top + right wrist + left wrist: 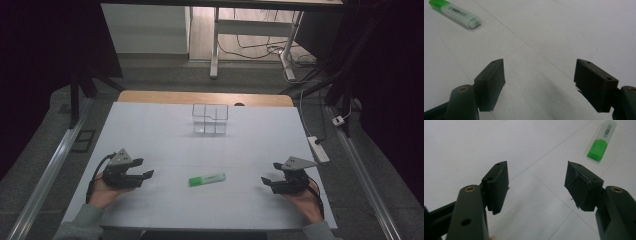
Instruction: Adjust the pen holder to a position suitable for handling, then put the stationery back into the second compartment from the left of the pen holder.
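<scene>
Lying flat on the white table (165, 135), the green plastic highlighter pen (207, 179) sits between the left tool (142, 169) and right tool (269, 180), both spread wide, holding nothing.

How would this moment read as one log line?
left gripper: open | right gripper: open | green plastic highlighter: lying between, untouched

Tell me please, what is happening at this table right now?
A person sits at a white table with a two-jaw gripper in each hand. The left gripper and the right gripper rest low near the table's front edge, both with jaws open and holding nothing. Between them lies a green highlighter, capped and on its side, touched by neither gripper. Farther back stands a clear organizer with several compartments, which looks empty. No handling has begun at this moment.
</scene>
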The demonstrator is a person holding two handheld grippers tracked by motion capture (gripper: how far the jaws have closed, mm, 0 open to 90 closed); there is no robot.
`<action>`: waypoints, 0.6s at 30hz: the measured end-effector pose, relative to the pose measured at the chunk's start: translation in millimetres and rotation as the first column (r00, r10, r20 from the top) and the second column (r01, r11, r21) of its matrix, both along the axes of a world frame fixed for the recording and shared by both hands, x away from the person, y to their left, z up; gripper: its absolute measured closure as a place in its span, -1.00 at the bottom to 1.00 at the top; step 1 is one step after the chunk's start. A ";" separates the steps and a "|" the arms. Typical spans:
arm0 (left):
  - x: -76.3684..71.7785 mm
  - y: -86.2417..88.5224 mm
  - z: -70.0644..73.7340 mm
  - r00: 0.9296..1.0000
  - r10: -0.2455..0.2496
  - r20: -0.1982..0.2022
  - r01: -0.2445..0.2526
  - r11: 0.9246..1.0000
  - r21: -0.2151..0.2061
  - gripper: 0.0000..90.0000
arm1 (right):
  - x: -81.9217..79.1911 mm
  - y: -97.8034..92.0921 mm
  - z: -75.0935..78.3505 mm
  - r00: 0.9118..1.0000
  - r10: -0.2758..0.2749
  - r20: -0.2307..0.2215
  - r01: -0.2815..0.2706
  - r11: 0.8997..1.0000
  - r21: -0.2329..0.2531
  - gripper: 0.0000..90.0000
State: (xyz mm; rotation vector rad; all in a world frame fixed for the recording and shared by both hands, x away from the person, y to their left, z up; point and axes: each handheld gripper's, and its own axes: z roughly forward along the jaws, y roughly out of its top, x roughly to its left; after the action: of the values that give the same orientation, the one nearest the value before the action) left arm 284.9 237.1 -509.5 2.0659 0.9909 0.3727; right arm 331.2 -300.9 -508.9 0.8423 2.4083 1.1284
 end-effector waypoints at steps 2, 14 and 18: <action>-0.7 -0.9 0.4 1.000 -0.003 0.004 0.003 1.000 -0.004 -0.21 | -1.0 0.6 1.1 1.000 0.000 0.002 0.000 1.000 0.000 -0.47; -2.0 -1.8 1.0 1.000 0.000 0.010 0.000 1.000 0.001 -0.22 | -3.7 8.8 14.8 0.999 0.043 0.031 -0.044 0.999 0.012 -0.44; -2.1 -1.9 0.2 1.000 -0.002 0.008 0.001 1.000 0.004 -0.22 | -1.4 15.7 18.6 0.997 0.076 0.029 -0.076 0.997 0.011 -0.43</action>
State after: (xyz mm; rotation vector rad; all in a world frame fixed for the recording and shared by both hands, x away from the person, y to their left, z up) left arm 282.8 235.2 -509.3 2.0673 0.9847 0.3819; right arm 329.8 -285.3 -490.2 0.7386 2.4309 1.1760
